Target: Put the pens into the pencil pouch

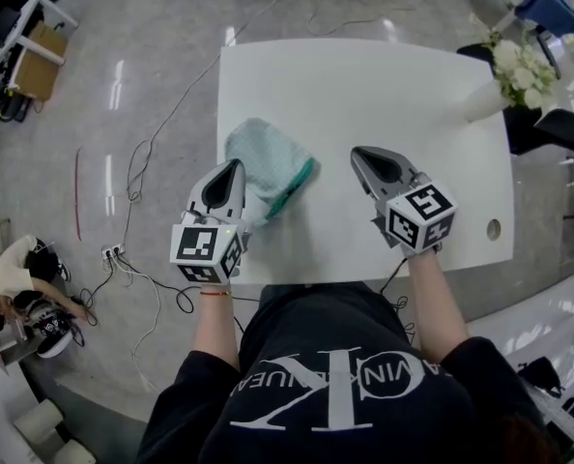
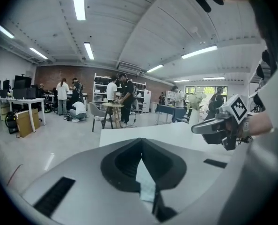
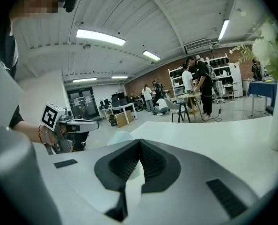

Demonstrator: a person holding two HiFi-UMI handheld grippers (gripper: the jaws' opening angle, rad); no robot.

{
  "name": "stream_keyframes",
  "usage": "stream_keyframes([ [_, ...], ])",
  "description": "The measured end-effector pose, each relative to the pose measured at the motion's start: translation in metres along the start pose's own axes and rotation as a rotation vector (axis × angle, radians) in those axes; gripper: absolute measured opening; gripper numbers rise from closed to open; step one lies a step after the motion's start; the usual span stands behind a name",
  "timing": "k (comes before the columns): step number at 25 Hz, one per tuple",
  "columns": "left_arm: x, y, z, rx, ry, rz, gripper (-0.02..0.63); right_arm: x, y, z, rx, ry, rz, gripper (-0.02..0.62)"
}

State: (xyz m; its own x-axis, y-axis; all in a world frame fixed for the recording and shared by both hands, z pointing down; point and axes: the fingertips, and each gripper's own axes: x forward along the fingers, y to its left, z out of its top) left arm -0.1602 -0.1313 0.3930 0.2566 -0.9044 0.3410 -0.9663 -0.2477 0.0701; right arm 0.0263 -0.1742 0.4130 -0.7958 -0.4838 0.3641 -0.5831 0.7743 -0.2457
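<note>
A pale teal pencil pouch (image 1: 268, 162) lies on the white table (image 1: 364, 85), left of the middle. No pens show in any view. My left gripper (image 1: 237, 164) hangs over the pouch's near left edge, jaws together; in the left gripper view its jaws (image 2: 141, 140) meet at the tip, and a strip of the pouch (image 2: 147, 184) shows through the gap beneath them. My right gripper (image 1: 357, 152) is shut and holds nothing, to the right of the pouch and apart from it. In the right gripper view its jaws (image 3: 139, 142) are closed, with the pouch (image 3: 119, 138) and left gripper (image 3: 81, 124) at left.
A white vase of white flowers (image 1: 517, 73) stands at the table's far right corner, and a round hole (image 1: 494, 228) is near its right front edge. Cables (image 1: 142, 172) trail on the floor at left, where a person (image 1: 16, 283) crouches. Several people stand far off (image 2: 120, 97).
</note>
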Motion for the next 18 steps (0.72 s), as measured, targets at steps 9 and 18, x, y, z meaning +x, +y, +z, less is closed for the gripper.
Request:
stream_keyframes([
  [9,-0.013,0.018,0.029,-0.016,-0.082,0.063,0.003,-0.005,-0.003,0.028,-0.011,-0.083,-0.011,0.009],
  [18,-0.021,0.027,0.046,-0.011,-0.132,0.103,0.003,-0.009,-0.004,0.048,-0.024,-0.150,-0.007,0.009],
])
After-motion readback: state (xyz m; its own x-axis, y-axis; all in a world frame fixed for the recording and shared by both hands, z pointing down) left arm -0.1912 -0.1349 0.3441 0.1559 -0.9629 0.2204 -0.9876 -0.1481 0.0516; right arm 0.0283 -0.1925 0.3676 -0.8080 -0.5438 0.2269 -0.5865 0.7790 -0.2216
